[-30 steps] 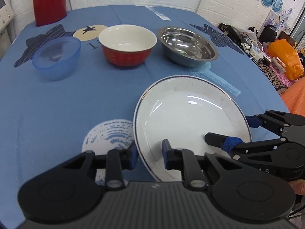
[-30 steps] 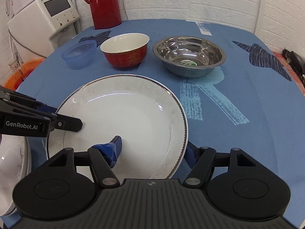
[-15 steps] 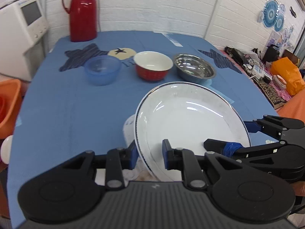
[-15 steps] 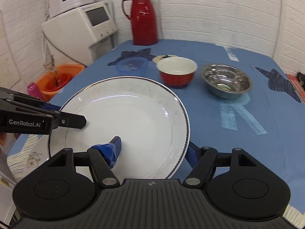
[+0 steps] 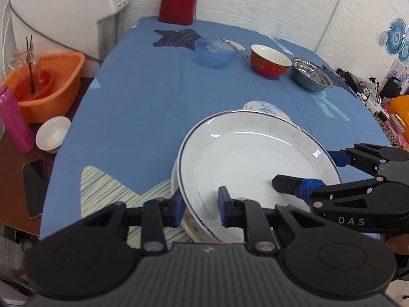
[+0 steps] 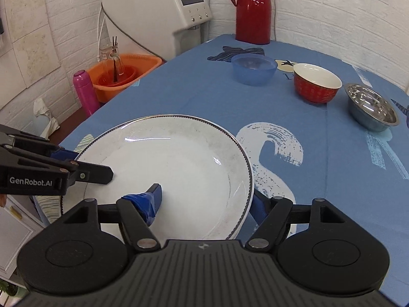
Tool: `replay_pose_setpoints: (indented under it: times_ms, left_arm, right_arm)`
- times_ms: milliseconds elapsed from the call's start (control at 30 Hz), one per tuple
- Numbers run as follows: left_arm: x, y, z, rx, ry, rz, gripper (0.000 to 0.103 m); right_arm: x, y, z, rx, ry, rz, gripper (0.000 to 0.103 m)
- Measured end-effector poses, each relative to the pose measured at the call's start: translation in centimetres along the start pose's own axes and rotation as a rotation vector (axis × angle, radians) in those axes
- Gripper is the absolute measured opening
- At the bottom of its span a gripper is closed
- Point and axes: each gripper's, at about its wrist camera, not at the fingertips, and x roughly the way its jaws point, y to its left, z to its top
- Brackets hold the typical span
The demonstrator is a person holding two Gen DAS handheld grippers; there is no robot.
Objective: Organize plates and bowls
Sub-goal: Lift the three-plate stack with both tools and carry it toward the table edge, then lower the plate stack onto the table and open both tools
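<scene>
Blue-clothed bench (image 5: 143,117) stretching ahead of both sets of fingers. White water dispenser (image 6: 163,7) and red thermos (image 6: 253,10) far beyond the fingertips, at the back edge. White plate (image 5: 250,161) gripped at two rim spots: left gripper (image 5: 199,204) pinching the near-left rim, one finger under, one on the inner face; right gripper (image 6: 207,202) pinching the opposite rim likewise. Second plate (image 5: 190,226) peeking out directly beneath, under the left fingers. Farther ahead, well apart from the fingertips, a row: blue bowl (image 5: 214,52), red bowl (image 5: 269,60), steel bowl (image 5: 310,76). Orange basket (image 5: 43,81) off left of the fingers, beside the bench.
</scene>
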Motion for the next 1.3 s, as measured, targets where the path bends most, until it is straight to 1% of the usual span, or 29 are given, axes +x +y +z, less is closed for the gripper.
replay_pose_setpoints:
  times_ms: [67,100,133,167,200,233,300,333,400,500,600,700,867,933,1067,1300]
  left_arm:
    - [0.2,-0.2,-0.3,0.013,0.002,-0.01,0.017]
    - [0.2,-0.2,-0.4,0.02,-0.005,-0.017,0.019]
    - [0.2,-0.1,-0.6,0.026,-0.008,-0.03,0.026]
    - [0.1,0.1,-0.7,0.017,-0.008,-0.055,0.029]
    - [0.1,0.3,-0.7,0.006,-0.006,-0.073,0.038]
    - [0.2,0.3,-0.8,-0.001,-0.003,-0.083,0.05]
    - [0.2,0.1,-0.7,0.0,0.003,-0.094,0.06]
    - [0.1,-0.1,-0.6,0.004,0.006,-0.1,0.063]
    - [-0.3,-0.1,-0.4,0.008,0.018,-0.109,0.064]
    - [-1.0,0.7,0.0,-0.014,0.023,-0.125,0.065]
    - [-1.5,1.6,0.1,-0.034,0.034,-0.103,0.066]
    - [-2.2,1.9,0.1,-0.026,0.011,-0.081,0.066]
    - [-3.4,1.4,1.1,-0.003,-0.043,-0.071,0.066]
    - [-3.4,0.8,1.5,0.008,-0.049,-0.079,0.067]
    - [-2.7,-1.3,2.7,0.035,-0.052,-0.109,0.067]
    - [0.5,-7.8,5.6,0.071,-0.001,-0.2,0.067]
  right_arm:
    - [0.1,0.1,-0.2,0.003,-0.002,-0.013,0.058]
    - [0.1,0.2,-0.3,-0.011,-0.005,-0.021,0.059]
    - [0.0,0.5,-0.7,-0.027,-0.015,-0.028,0.059]
    - [0.0,0.5,-0.9,-0.025,-0.02,-0.03,0.059]
    - [0.2,0.4,-1.0,-0.019,-0.016,-0.032,0.059]
    - [0.4,0.2,-1.0,-0.004,-0.006,-0.025,0.059]
    - [0.8,-0.3,-1.2,0.028,0.001,-0.013,0.058]
    - [0.7,-0.3,-1.2,0.033,-0.01,-0.005,0.058]
    - [0.5,-0.3,-1.2,0.035,-0.014,-0.003,0.058]
    - [0.2,-0.4,-1.0,0.042,-0.028,0.007,0.058]
    - [-0.2,-0.8,-1.0,0.058,-0.053,0.005,0.058]
    - [-0.3,-1.3,-1.0,0.079,-0.053,0.019,0.058]
    - [-1.0,-2.6,-1.4,0.143,-0.057,0.049,0.058]
    - [-1.5,-3.4,-1.7,0.173,-0.062,0.054,0.058]
    - [-2.8,-5.8,-2.7,0.229,-0.061,0.03,0.058]
    - [-5.3,-13.2,-5.3,0.393,-0.063,-0.06,0.058]
